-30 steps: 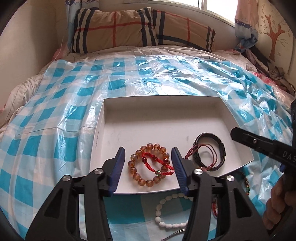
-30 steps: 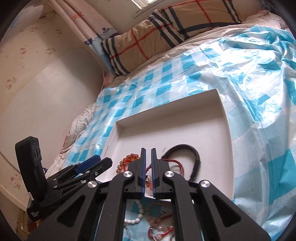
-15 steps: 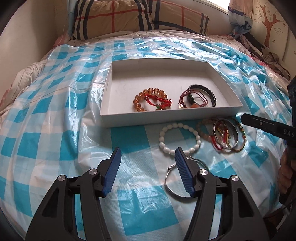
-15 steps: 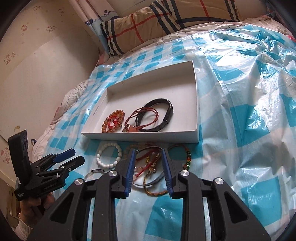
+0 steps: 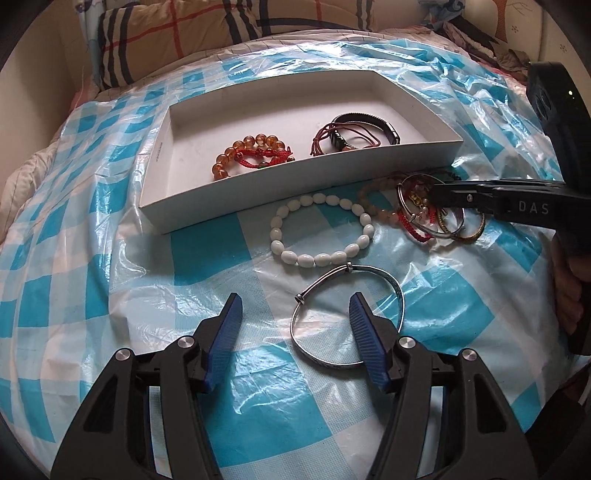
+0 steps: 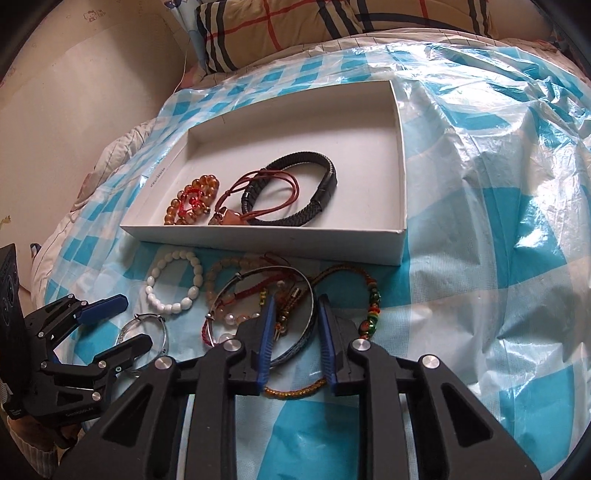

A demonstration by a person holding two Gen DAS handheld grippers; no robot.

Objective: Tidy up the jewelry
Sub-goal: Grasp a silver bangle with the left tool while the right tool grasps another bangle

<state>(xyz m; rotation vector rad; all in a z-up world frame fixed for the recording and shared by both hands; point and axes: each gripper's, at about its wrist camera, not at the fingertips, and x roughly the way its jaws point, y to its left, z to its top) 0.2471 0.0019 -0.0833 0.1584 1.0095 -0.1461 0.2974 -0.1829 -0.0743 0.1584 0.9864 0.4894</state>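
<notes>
A white tray (image 5: 295, 177) (image 6: 258, 236) on the bed holds an amber bead bracelet (image 5: 251, 155) (image 6: 192, 201) with red cord and a black braided bracelet (image 5: 369, 127) (image 6: 295, 192) with brown cords. In front of it lie a white bead bracelet (image 5: 321, 229) (image 6: 173, 280), a thin silver bangle (image 5: 347, 317) (image 6: 147, 332) and a tangled pile of bangles and cords (image 5: 432, 206) (image 6: 277, 302). My left gripper (image 5: 295, 332) (image 6: 122, 325) is open over the silver bangle. My right gripper (image 6: 293, 325) (image 5: 439, 192) is open over the pile.
A blue-and-white checked plastic sheet (image 5: 92, 240) (image 6: 480, 184) covers the bed. Plaid pillows (image 5: 184, 33) (image 6: 295, 26) lie at the far end. A wall (image 6: 74, 92) runs along the left. Clothes (image 5: 491, 48) are heaped at far right.
Both grippers have pulled back from the tray and come down over the jewelry lying in front of it. The right gripper went from shut to open.
</notes>
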